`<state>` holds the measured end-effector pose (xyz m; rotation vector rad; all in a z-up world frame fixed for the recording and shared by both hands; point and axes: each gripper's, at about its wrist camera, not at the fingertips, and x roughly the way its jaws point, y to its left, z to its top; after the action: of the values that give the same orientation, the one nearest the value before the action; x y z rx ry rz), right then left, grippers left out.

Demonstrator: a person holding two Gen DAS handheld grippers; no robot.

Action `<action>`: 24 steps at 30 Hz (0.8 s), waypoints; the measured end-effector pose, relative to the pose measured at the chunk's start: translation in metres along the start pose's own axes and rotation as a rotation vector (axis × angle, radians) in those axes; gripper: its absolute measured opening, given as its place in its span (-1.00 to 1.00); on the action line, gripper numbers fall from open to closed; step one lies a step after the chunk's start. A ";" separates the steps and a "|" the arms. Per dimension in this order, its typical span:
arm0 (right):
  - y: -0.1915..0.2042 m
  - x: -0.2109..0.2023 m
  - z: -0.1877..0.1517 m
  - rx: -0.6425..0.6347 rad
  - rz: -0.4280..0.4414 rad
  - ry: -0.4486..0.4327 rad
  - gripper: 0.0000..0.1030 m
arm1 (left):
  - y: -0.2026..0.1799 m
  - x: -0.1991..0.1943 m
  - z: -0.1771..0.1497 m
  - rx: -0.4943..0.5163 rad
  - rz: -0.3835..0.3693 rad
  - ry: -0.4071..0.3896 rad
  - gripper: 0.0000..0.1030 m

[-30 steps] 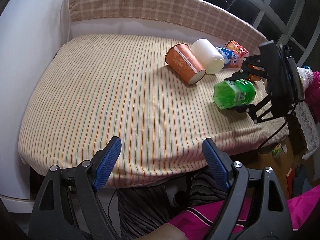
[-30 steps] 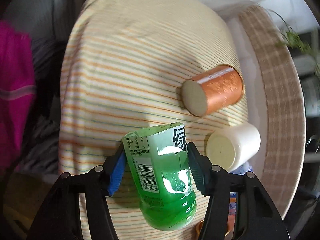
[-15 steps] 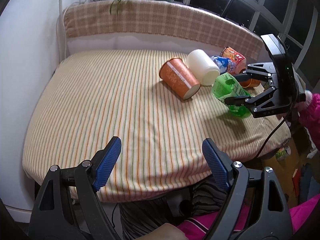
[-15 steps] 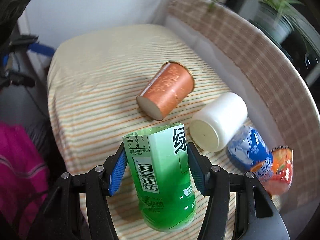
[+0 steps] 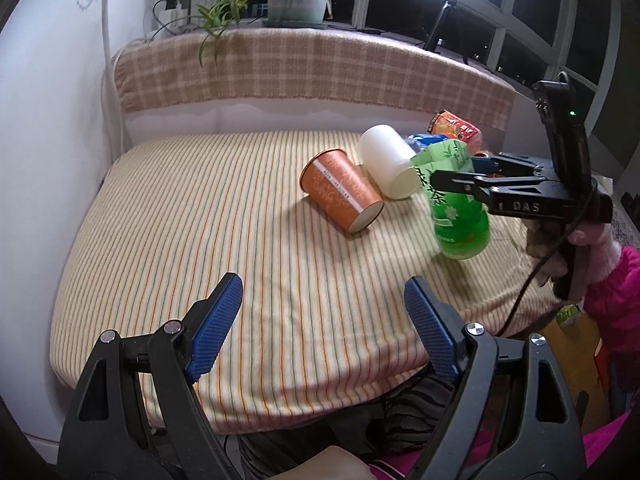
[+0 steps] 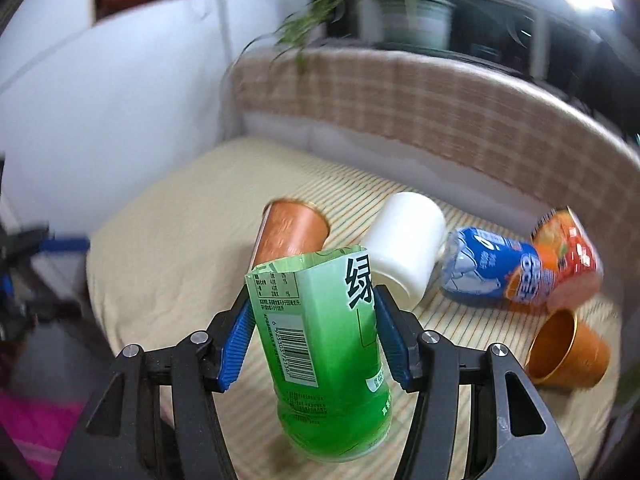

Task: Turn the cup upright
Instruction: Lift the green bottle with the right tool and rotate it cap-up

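My right gripper (image 6: pixel 312 324) is shut on a green cut-bottle cup (image 6: pixel 328 356), holding it nearly upright, open end up, just above the striped table. In the left wrist view the same cup (image 5: pixel 456 208) hangs at the right in the right gripper (image 5: pixel 460 178). My left gripper (image 5: pixel 320 328) is open and empty over the table's near edge.
An orange paper cup (image 5: pixel 340 190) and a white cup (image 5: pixel 390 162) lie on their sides mid-table. A blue cup (image 6: pixel 492 272), an orange printed cup (image 6: pixel 568 256) and a gold cup (image 6: pixel 568 354) lie at the right. The striped tablecloth (image 5: pixel 200 220) ends at a checked back ledge.
My right gripper has rotated the green cup from lying sideways to nearly upright, base down. The left gripper has tilted up and stayed open.
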<state>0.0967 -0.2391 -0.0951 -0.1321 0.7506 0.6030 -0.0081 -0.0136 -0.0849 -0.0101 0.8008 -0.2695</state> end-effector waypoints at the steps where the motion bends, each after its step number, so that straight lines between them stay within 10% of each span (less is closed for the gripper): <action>1: -0.003 -0.001 -0.002 0.034 -0.008 -0.020 0.10 | 0.000 0.000 0.000 0.002 0.000 -0.004 0.66; 24: -0.013 -0.010 -0.036 0.327 -0.179 -0.261 0.10 | 0.000 -0.004 -0.002 -0.006 -0.027 -0.019 0.66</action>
<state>0.0771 -0.2658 -0.1158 0.1776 0.5675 0.3131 -0.0123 -0.0128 -0.0836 -0.0287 0.7831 -0.2920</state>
